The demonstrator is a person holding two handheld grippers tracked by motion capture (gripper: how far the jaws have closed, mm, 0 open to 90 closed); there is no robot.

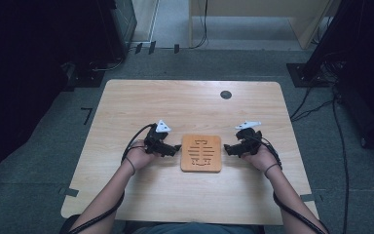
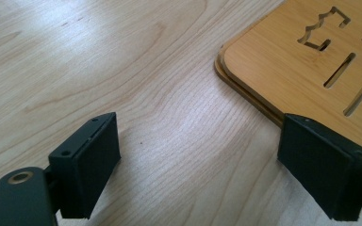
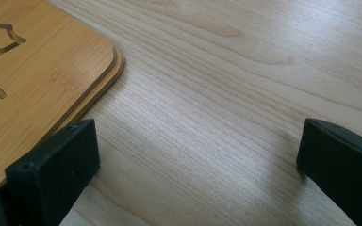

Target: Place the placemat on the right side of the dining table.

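On the surface (image 1: 126, 102), a wooden board (image 1: 201, 153) lies untouched between left claw (image 1: 175, 147) and right claw (image 1: 228, 148), both wide open, empty; no work begun.

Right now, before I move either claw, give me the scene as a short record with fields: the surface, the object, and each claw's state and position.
surface: light wooden table, with a dark round grommet near its far edge
object: square bamboo board with cut-out slots, lying flat at the middle of the table
left claw: open, at the board's left edge, holding nothing
right claw: open, at the board's right edge, holding nothing
contact: cannot tell whether either claw touches the board
hands: one on each claw, forearms coming in from the near side
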